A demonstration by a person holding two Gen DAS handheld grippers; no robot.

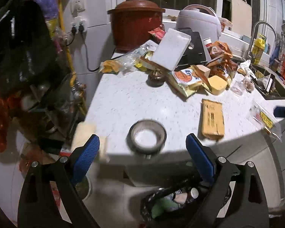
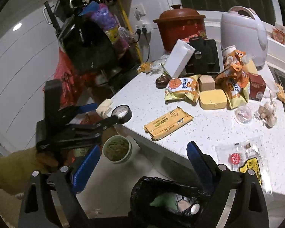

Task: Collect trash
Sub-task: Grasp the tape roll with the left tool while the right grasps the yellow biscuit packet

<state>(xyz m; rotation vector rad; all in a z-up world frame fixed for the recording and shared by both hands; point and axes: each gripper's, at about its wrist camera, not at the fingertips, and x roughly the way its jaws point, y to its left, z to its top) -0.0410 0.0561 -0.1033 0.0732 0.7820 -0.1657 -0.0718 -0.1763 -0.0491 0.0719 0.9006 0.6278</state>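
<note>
A black-lined trash bin (image 1: pixel 182 203) stands on the floor below the counter edge, with a green wrapper and a bottle inside; it also shows in the right wrist view (image 2: pixel 169 199). My left gripper (image 1: pixel 142 150) is open and empty, in front of a black tape roll (image 1: pixel 146 134) at the counter edge. My right gripper (image 2: pixel 143 159) is open and empty above the bin. The left gripper (image 2: pixel 104 114) shows in the right wrist view beside the tape roll (image 2: pixel 122 113). An orange flat wrapper (image 2: pixel 167 123) and a clear packet (image 2: pixel 243 157) lie on the counter (image 1: pixel 127 102).
Snack bags (image 2: pixel 182 89), a yellow box (image 2: pixel 212 99), a white box (image 2: pixel 178 58) and a black stand (image 2: pixel 203 57) crowd the counter's back. A red pot (image 1: pixel 134 22) and rice cooker (image 1: pixel 199 19) stand behind. A green cup (image 2: pixel 116 149) sits low at left. A sink (image 1: pixel 271 83) lies right.
</note>
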